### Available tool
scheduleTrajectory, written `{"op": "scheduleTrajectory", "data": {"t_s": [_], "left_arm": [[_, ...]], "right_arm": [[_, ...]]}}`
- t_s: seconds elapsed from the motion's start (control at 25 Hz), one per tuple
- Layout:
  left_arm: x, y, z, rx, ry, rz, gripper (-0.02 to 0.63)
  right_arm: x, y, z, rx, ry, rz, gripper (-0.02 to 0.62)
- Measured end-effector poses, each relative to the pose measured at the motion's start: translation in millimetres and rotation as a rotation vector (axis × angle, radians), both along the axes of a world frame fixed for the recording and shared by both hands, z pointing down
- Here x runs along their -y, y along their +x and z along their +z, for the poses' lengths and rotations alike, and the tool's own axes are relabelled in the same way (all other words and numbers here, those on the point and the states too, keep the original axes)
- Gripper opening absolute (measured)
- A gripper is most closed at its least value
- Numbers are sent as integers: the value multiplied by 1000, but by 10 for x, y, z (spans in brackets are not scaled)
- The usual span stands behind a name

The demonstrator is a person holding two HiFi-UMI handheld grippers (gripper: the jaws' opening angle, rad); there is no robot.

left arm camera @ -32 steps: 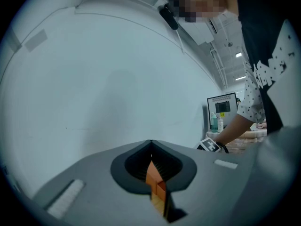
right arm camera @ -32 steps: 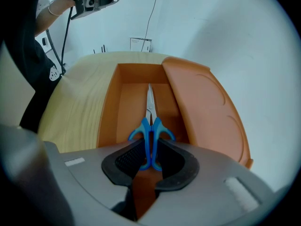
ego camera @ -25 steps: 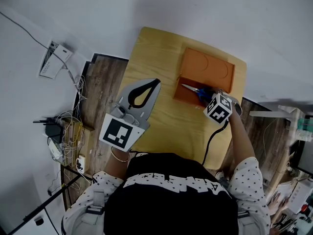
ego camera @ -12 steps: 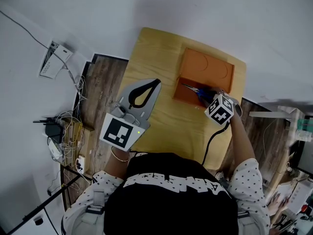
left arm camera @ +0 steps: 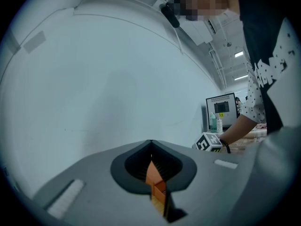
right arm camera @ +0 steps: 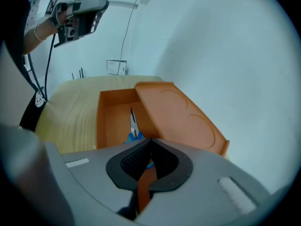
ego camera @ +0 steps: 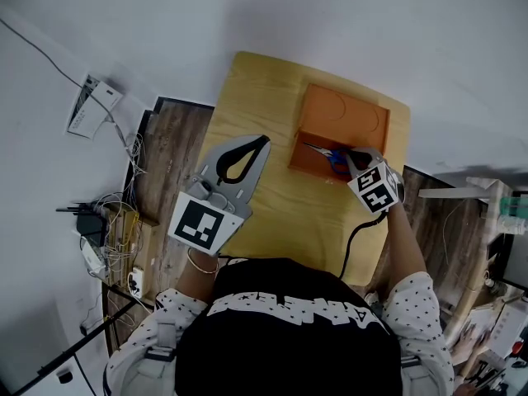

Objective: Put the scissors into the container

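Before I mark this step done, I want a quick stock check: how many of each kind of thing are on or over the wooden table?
Scissors: 1
Container: 1
Grippers: 2, the left gripper and the right gripper
Total: 4

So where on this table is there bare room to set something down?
On the light wooden table, bare wood lies left of the orange container and along the near edge. Crowded: the container, with blue-handled scissors inside and the right gripper above.
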State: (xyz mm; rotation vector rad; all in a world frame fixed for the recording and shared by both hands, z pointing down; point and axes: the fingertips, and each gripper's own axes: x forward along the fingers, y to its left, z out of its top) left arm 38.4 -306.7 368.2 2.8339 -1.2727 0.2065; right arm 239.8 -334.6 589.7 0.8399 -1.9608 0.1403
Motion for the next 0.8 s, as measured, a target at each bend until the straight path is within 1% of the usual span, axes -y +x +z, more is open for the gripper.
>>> {"op": "scheduleTrajectory", "data": {"t_s": [0.28, 0.4, 0.52, 0.64, 0.8], "left_arm": [[-84, 52, -90, 1, 16, 11, 0], [-127, 81, -155, -8, 57, 22, 0], [-178, 98, -201, -11, 93, 31, 0], [-241, 135, -232, -13, 78, 40, 0], [-335, 236, -314, -24, 119, 72, 0]], "right_arm": [[8, 74, -281, 119, 84, 134, 14], [-22, 101, -435, 173, 127, 194, 14], [-53, 166, -619, 199, 194, 256, 14], [-90, 253, -793, 221, 256, 305, 14], [-198, 341, -1028, 314, 301, 379, 14]]}}
